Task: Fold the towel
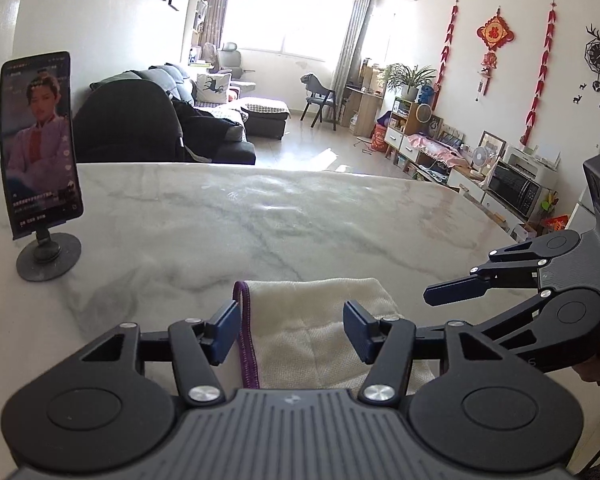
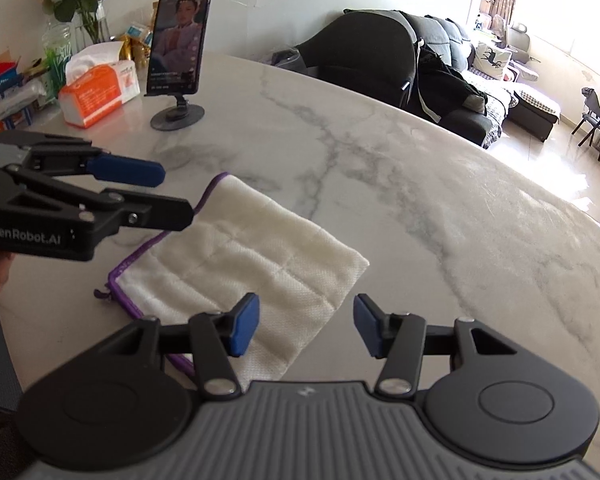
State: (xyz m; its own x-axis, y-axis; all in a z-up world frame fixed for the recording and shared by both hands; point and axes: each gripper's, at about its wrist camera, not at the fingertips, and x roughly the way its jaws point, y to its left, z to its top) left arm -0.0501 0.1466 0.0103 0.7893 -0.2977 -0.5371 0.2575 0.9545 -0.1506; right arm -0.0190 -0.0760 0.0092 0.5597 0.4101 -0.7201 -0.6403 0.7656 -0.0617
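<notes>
A white towel (image 1: pixel 312 340) with purple stitched edging lies folded flat on the marble table (image 1: pixel 260 220), near its front edge. My left gripper (image 1: pixel 292 322) is open, its blue pads spread over the towel's purple-edged end without pressing on it. My right gripper (image 2: pixel 306 320) is also open, hovering over the near right corner of the towel (image 2: pixel 244 256) with nothing between its pads. In the right wrist view the left gripper (image 2: pixel 176 194) reaches in from the left above the towel's far purple corner. In the left wrist view one of the right gripper's fingers (image 1: pixel 456 293) shows at the right.
A phone on a round stand (image 2: pixel 178 36) stands at the back of the table and appears on the left as the phone (image 1: pixel 40 144). An orange tissue pack (image 2: pixel 96 94), a flower vase (image 2: pixel 68 8) and boxes crowd the far left. A black chair (image 2: pixel 364 48) sits behind the table.
</notes>
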